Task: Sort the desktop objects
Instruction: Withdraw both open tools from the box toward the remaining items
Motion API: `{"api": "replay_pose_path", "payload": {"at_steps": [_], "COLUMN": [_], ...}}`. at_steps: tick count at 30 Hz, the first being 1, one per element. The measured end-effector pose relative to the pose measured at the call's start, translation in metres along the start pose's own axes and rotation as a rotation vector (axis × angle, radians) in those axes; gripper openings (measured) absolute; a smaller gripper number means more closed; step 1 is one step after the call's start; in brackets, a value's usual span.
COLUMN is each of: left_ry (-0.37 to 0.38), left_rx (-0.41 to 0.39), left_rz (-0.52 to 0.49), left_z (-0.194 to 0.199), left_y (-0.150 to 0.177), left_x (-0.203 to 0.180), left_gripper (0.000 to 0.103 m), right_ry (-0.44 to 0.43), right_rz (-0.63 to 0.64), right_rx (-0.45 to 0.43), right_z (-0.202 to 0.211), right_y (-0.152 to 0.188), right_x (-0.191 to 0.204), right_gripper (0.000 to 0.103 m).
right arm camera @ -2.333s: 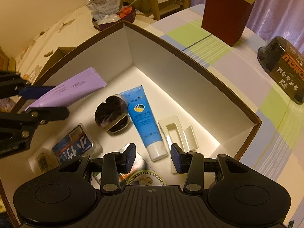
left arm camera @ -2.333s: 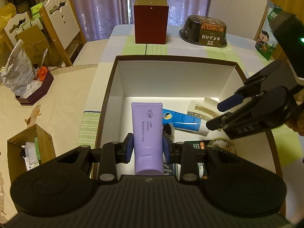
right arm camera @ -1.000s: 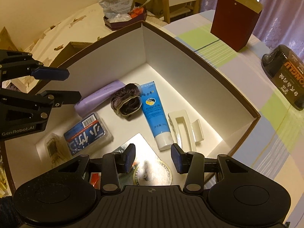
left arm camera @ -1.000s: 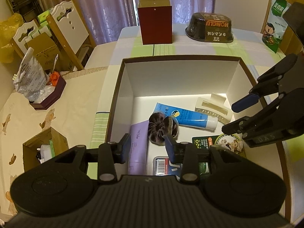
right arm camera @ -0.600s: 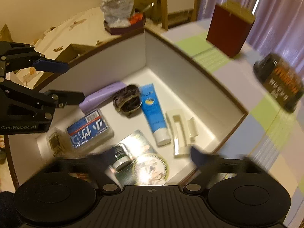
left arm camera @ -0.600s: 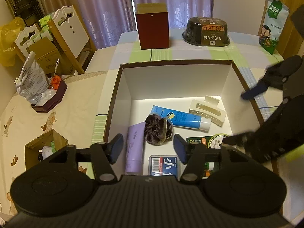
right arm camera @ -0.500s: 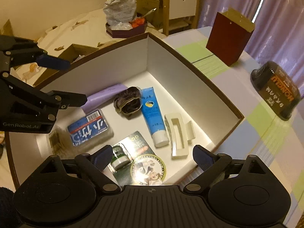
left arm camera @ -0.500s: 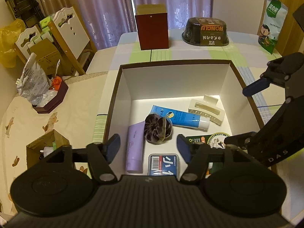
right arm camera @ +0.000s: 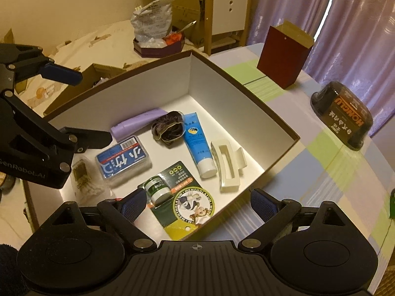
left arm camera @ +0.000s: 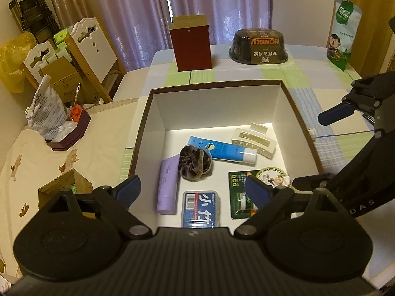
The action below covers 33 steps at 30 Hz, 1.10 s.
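Lilac plastic is what I check first: from the left wrist camera the purple tube (left arm camera: 168, 185) that my left gripper (left arm camera: 192, 191) was pinching two seconds ago now lies flat on the white floor of the box (left arm camera: 291, 103), along its left wall, its upper end touching the dark scrunchie (left arm camera: 195, 159). I read that as one more item sorted, with the hand free for another. The left jaws have spread wide since then and hold nothing, hanging above the near rim. Around the tube sit the blue tube (left arm camera: 222, 148), the cream hair clip (left arm camera: 254, 141), the blue tissue pack (left arm camera: 201, 208) and the green balm card (left arm camera: 246, 192). From the right wrist camera, my right gripper (right arm camera: 198, 204) has also gone from narrow to wide open a second ago; it is empty, touches nothing and hovers over the box's near corner above the balm card (right arm camera: 182, 197). The purple tube (right arm camera: 139, 123) shows there too, resting beside the scrunchie (right arm camera: 169, 128), with the left gripper (right arm camera: 81, 108) well above it.
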<state>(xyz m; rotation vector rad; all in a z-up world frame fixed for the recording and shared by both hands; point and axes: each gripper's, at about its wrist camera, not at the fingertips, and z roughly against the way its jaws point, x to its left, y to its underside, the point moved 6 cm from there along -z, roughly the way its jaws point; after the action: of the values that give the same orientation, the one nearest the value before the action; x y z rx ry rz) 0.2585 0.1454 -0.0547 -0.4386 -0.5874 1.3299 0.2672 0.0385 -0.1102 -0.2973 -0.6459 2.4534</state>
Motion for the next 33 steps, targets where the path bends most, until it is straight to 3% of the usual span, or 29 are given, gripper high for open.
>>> {"api": "replay_pose_path", "payload": {"at_steps": [22, 33], "left_ry": [-0.016, 0.019], "left_rx": [-0.063, -0.083], "left_rz": [0.02, 0.036], "left_z": [0.07, 0.102], "left_y": [0.022, 0.038], "left_x": [-0.047, -0.091], "left_gripper": [0.093, 0.093], "right_ry": [-0.045, -0.086], "right_rz": [-0.058, -0.112], "right_rx": [-0.117, -0.153], "right_z": [0.08, 0.117], "right_y": [0.047, 0.088], "right_x": [0.006, -0.003], "right_gripper": [0.094, 0.094]}}
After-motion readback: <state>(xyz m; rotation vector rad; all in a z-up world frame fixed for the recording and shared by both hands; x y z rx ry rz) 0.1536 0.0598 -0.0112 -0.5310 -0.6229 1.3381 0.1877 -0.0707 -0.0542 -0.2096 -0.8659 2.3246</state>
